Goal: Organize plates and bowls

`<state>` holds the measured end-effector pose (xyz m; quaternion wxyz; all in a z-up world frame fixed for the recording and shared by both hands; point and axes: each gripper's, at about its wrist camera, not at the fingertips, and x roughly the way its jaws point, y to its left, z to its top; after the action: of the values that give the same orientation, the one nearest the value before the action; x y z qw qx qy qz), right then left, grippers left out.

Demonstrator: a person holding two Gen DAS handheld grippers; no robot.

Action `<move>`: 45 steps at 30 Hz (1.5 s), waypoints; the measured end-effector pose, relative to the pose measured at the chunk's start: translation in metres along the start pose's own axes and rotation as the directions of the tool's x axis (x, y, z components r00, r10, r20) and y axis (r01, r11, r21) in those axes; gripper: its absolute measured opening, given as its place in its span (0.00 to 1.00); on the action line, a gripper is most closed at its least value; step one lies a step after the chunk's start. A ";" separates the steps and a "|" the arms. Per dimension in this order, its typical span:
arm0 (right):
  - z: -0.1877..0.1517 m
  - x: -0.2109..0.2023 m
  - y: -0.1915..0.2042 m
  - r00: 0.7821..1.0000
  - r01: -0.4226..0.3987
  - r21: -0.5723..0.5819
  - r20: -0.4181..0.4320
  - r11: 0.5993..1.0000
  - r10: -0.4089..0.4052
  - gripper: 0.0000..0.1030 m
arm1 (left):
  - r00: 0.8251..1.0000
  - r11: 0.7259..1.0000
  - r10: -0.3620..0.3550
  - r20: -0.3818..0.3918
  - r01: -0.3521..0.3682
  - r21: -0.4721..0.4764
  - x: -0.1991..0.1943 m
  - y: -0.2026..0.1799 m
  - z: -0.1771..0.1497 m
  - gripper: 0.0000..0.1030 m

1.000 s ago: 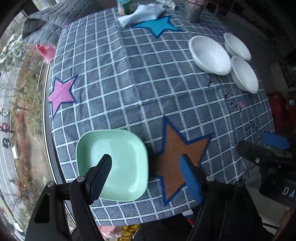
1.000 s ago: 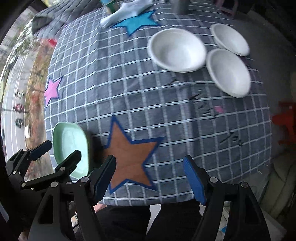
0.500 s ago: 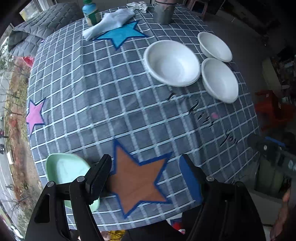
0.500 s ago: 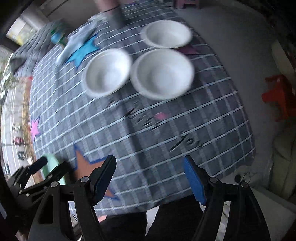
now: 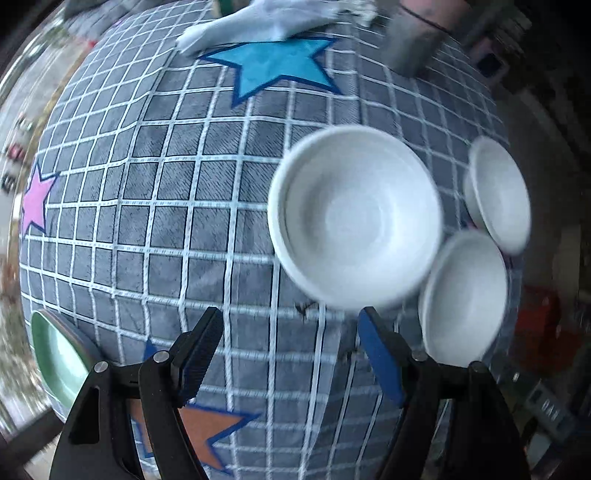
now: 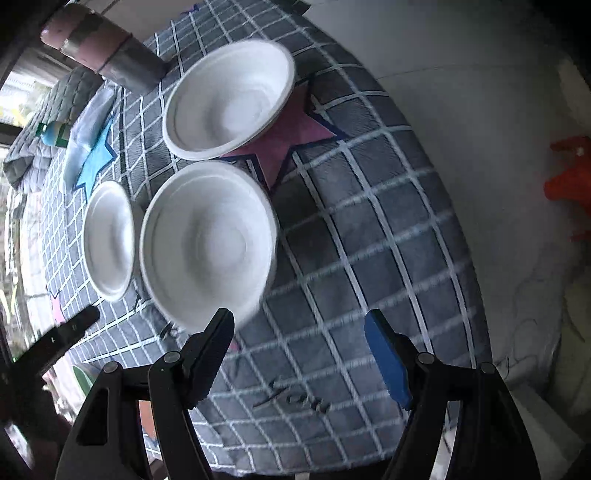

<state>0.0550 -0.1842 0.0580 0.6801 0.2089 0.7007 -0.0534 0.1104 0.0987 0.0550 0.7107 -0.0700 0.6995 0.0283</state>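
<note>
Three white bowls stand together on the checked tablecloth. In the left wrist view the nearest bowl (image 5: 354,218) lies just beyond my open left gripper (image 5: 291,343), with the second bowl (image 5: 465,295) and the third bowl (image 5: 496,192) to its right. A pale green plate (image 5: 59,358) sits at the lower left table edge. In the right wrist view my open right gripper (image 6: 299,350) hangs just right of the middle bowl (image 6: 208,243); its left finger (image 6: 210,350) is near that rim. The far bowl (image 6: 229,99) rests on a pink star, the left bowl (image 6: 109,240) beside it. Both grippers hold nothing.
A metal tumbler (image 5: 410,40) and a white cloth (image 5: 266,22) lie at the far side by a blue star (image 5: 277,66). A small bottle (image 6: 55,133) stands near them. The table edge (image 6: 461,258) drops off right of the bowls, with a red stool (image 6: 569,173) on the floor.
Both grippers have swept rightwards over the table and come lower, away from the green plate and up to the white bowls. Their jaws stay equally wide.
</note>
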 end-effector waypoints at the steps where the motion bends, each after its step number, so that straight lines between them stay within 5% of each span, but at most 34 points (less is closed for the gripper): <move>1: 0.005 0.007 0.001 1.000 -0.005 -0.007 -0.011 1.000 0.005 0.73 | 1.000 1.000 0.002 0.002 -0.002 -0.019 0.004 0.000 0.004 0.76; 10: 0.022 0.044 0.015 0.997 -0.014 -0.028 -0.071 1.000 0.012 0.67 | 1.000 0.992 0.002 -0.013 -0.004 -0.122 0.040 -0.003 0.027 0.76; 12: 0.024 0.048 0.018 0.998 -0.005 -0.034 -0.067 0.999 0.002 0.58 | 1.000 0.991 -0.002 -0.016 0.000 -0.136 0.049 -0.003 0.032 0.62; 14: 0.025 0.053 0.021 0.997 -0.015 -0.033 -0.076 0.999 0.012 0.43 | 0.999 0.989 -0.015 -0.035 0.009 -0.148 0.059 -0.001 0.034 0.33; 16: 0.026 0.058 0.023 0.996 -0.015 -0.036 -0.084 0.999 0.012 0.21 | 0.999 0.983 -0.043 -0.030 0.037 -0.179 0.063 0.005 0.033 0.28; 21: 0.023 0.062 0.019 0.991 -0.082 -0.004 -0.102 0.997 0.081 0.13 | 0.997 0.979 -0.080 -0.024 0.074 -0.190 0.056 0.021 0.024 0.20; 30: -0.031 0.052 -0.002 0.957 -0.186 0.002 -0.228 0.983 0.181 0.08 | 0.992 0.978 -0.096 -0.079 0.079 -0.195 0.039 0.072 -0.080 0.19; 36: -0.088 0.064 -0.014 0.932 -0.139 -0.146 -0.354 0.979 0.080 0.08 | 0.979 0.954 -0.153 -0.133 0.112 -0.277 0.054 0.110 -0.145 0.21; 38: -0.091 0.060 -0.015 0.930 -0.148 -0.154 -0.357 0.977 0.085 0.09 | 0.977 0.947 -0.167 -0.130 0.123 -0.295 0.055 0.118 -0.155 0.30; 39: -0.091 0.055 -0.017 0.935 -0.149 -0.157 -0.343 0.976 0.088 0.12 | 0.979 0.947 -0.169 -0.117 0.128 -0.293 0.052 0.120 -0.158 0.34; 41: -0.084 0.035 -0.019 0.953 -0.151 -0.156 -0.286 0.976 0.102 0.47 | 0.983 0.954 -0.160 -0.093 0.130 -0.269 0.043 0.123 -0.163 0.53; 42: -0.079 0.024 -0.021 0.962 -0.152 -0.151 -0.249 0.977 0.112 0.76 | 0.986 0.961 -0.150 -0.076 0.127 -0.248 0.037 0.121 -0.164 0.58; 45: -0.055 -0.007 -0.020 0.980 -0.167 -0.144 -0.133 0.975 0.149 0.81 | 0.986 0.965 -0.157 -0.052 0.142 -0.221 0.029 0.116 -0.171 0.67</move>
<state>-0.0040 -0.1844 0.0645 0.6524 0.2137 0.7239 0.0681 -0.0743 0.1883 0.0174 0.6742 -0.2005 0.7092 0.0481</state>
